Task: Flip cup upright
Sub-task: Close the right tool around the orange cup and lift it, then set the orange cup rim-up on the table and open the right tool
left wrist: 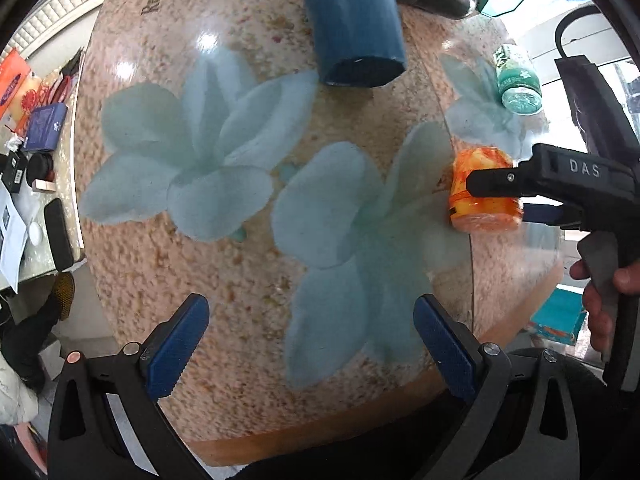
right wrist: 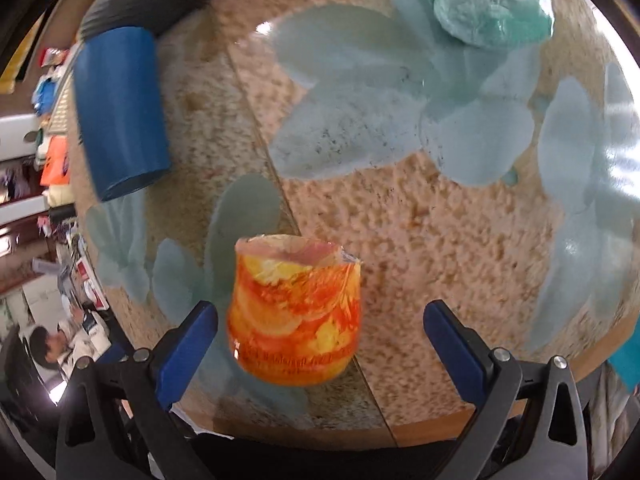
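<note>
A round table (left wrist: pixel 168 248) printed with pale blue flowers carries three cups, all on their sides: one blue cup (left wrist: pixel 352 24), one green cup (left wrist: pixel 518 80) and one orange cup (right wrist: pixel 294 316). The orange cup lies between the spread fingers of the right tongs (right wrist: pixel 320 344), which are wide apart. The left tongs (left wrist: pixel 310 344) are wide, holding nothing. Only the left view shows the hand (left wrist: pixel 604 296); only the right shows a seated man (right wrist: pixel 52 348).

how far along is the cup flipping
Done: the blue cup and green cup look upright already, though the fisheye distorts. In hand: the right gripper, jaws open, straddles the orange cup without closing on it. The left gripper is open and idle. Left: grasp, turn and set down the orange cup.
</note>
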The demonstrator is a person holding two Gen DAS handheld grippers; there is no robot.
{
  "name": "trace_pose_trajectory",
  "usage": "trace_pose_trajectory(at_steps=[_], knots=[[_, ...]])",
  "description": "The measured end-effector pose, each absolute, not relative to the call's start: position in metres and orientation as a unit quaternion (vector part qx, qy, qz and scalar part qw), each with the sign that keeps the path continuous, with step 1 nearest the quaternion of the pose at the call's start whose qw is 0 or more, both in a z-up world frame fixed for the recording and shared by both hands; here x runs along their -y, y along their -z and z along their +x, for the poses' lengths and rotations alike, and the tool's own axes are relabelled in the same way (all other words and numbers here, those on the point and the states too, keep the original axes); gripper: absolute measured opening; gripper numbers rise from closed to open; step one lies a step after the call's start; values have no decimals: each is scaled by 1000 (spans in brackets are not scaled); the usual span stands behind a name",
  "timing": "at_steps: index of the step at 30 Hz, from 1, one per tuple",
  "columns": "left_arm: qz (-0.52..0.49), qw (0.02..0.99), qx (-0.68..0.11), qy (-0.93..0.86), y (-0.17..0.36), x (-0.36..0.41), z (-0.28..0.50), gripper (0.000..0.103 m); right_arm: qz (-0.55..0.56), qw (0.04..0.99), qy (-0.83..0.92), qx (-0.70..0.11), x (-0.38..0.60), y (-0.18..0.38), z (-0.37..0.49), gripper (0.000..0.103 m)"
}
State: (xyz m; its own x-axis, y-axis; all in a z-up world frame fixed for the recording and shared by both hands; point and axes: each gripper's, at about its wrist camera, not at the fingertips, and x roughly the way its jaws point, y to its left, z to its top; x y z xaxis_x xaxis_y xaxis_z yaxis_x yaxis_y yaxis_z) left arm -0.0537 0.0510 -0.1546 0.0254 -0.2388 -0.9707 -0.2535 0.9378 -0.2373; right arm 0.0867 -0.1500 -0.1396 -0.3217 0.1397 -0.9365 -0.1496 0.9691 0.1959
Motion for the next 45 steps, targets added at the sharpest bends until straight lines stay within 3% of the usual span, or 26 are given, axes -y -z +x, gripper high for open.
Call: trace_pose_trajectory(at_steps=[4, 6, 13, 27, 45], knots=[[-171, 690, -704, -11, 162, -60, -58, 103, -32, 582, -110, -805, 140, 144, 91, 103], [-177, 689, -703, -10, 164, -65, -60, 103, -45, 579, -107, -807, 133, 146, 90, 91], [-176, 692, -700, -5, 168, -69, -60, 103, -63, 565, -101, -816, 116, 158, 81, 66], [-190, 693, -695, 0, 167, -65, -58, 103, -47, 599, -161, -783, 110, 130, 73, 65], [-176, 712, -680, 1, 154, -38, -38, 103, -108, 727, -306, -606, 118, 69, 53, 65]])
